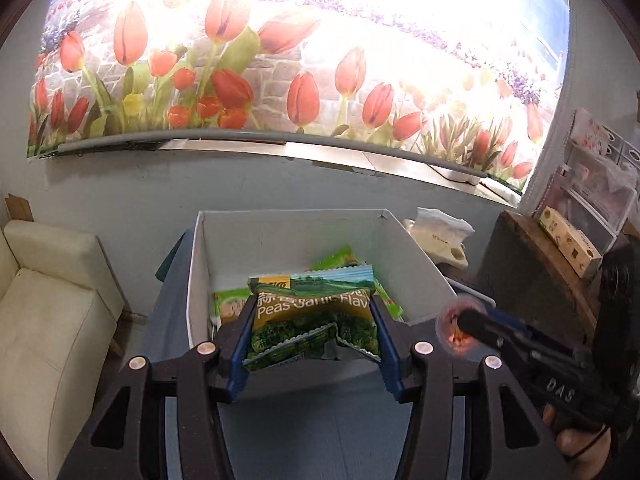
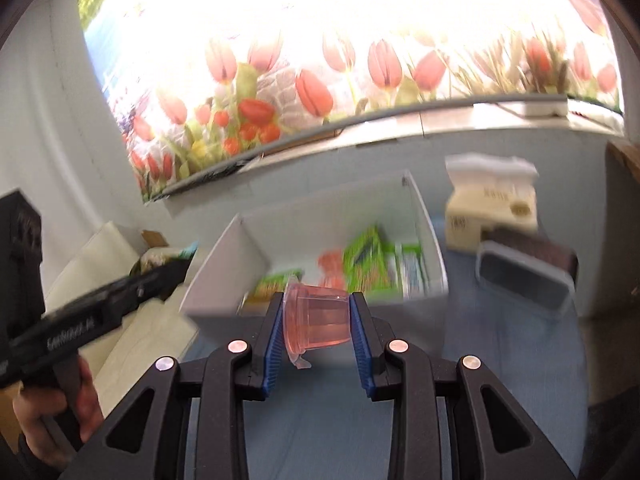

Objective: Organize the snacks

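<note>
My left gripper (image 1: pixel 312 304) is shut on a green pea snack packet (image 1: pixel 312 316) printed "Peas Garlic Flavor" and holds it over the near rim of a white open box (image 1: pixel 416 248). More green packets (image 1: pixel 340 258) lie inside the box. My right gripper (image 2: pixel 316 300) is shut on a pink jelly cup (image 2: pixel 316 320), lying sideways between the blue pads, just in front of the same box (image 2: pixel 224 252). In the left wrist view the right gripper with the cup (image 1: pixel 456 326) is at the box's right side. The right wrist view is blurred.
The box stands on a blue table top (image 2: pixel 500 340). A cream tissue box (image 2: pixel 490 216) and a grey lidded container (image 2: pixel 524 276) stand to its right. A cream sofa (image 1: pixel 52 300) is on the left. A wooden shelf (image 1: pixel 532 256) is on the right.
</note>
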`<state>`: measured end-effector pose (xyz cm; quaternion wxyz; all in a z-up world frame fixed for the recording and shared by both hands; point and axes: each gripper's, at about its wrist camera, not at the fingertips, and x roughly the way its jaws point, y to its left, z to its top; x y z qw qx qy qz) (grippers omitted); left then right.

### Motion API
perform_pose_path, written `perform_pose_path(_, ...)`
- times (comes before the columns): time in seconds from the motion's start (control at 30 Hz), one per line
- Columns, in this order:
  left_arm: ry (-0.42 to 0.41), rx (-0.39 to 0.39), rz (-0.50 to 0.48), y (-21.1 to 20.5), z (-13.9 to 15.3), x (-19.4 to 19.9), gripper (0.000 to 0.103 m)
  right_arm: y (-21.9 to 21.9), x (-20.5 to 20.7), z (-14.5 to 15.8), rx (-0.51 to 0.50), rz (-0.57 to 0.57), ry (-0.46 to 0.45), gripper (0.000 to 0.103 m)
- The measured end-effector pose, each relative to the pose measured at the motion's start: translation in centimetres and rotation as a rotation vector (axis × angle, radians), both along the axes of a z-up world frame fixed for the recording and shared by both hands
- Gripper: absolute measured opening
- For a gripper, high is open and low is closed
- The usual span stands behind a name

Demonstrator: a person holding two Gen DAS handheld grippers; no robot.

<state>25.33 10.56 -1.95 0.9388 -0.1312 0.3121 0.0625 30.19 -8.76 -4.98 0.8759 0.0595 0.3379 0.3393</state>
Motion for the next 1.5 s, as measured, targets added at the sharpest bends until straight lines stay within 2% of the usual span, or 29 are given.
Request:
perform_pose_path(0.13,0.026,0.004,0.013,1.9,-0.7,3.4,0.057,2.5,4.5,0.9,-0.016,-0.006,0.027,0.034)
perform_pose_path(0.3,0.070,0.001,0.023,3.6,-2.2,5.8,0.057,4.7,8.6,0.3,-0.012,-0.012,0.089,0.034)
perform_pose_path(0.47,0.077,0.027,0.029,4.6,-3.0,6.2,0.057,5.7,10.3,-0.9,-0.036,-0.019,0.113,0.034)
perform_pose_path(0.57,0.089,0.012,0.033,5.3,-3.6,6.4,0.059,5.6,11.0,-1.6,-0.032,-0.030,0.152,0.037)
perform_pose_path(0.6,0.092,0.009,0.037,5.5,-3.7,6.4,0.062,5.5,11.2,-1.8,-0.025,-0.039,0.163,0.051)
perform_pose_path(0.63,0.093,0.014,0.050,5.6,-3.9,6.3,0.080,5.5,11.3,-1.9,-0.029,-0.056,0.159,0.073)
perform_pose_path(0.67,0.079,0.020,0.062,5.7,-4.1,6.1,0.100,5.5,11.3,-1.8,-0.033,-0.069,0.145,0.079)
perform_pose_path(0.73,0.031,0.019,0.067,6.0,-4.1,5.4,0.103,5.3,11.0,-1.1,-0.017,-0.057,0.115,0.085)
perform_pose_path(0.8,0.051,0.015,0.071,6.2,-4.1,5.2,0.103,5.4,10.7,-0.4,-0.031,-0.057,0.106,0.091)
perform_pose_path(0.9,0.015,0.023,0.097,6.3,-3.6,4.0,0.103,4.8,9.5,1.4,-0.053,-0.078,0.037,0.093)
perform_pose_path(1.0,-0.048,0.069,0.143,5.6,-2.0,1.9,0.103,4.5,7.2,3.2,-0.122,-0.106,-0.077,0.102)
perform_pose_path(1.13,-0.090,0.057,0.122,4.4,-0.1,-0.9,0.103,3.4,2.1,5.3,-0.175,-0.141,-0.256,0.102)
perform_pose_path(1.17,-0.093,0.056,0.110,3.9,0.3,-1.7,0.103,3.0,0.8,5.7,-0.181,-0.150,-0.269,0.102)
perform_pose_path(1.3,-0.091,0.110,0.093,1.5,1.6,-5.5,0.103,0.7,-4.3,6.7,-0.160,-0.160,-0.289,0.102)
perform_pose_path(1.43,-0.066,0.091,0.070,-0.5,2.0,-9.6,0.103,-1.9,-8.3,5.6,-0.110,-0.076,-0.168,0.102)
perform_pose_path(1.5,-0.049,0.069,0.054,-1.3,1.9,-11.5,0.103,-2.9,-10.3,4.8,-0.119,-0.052,-0.137,0.102)
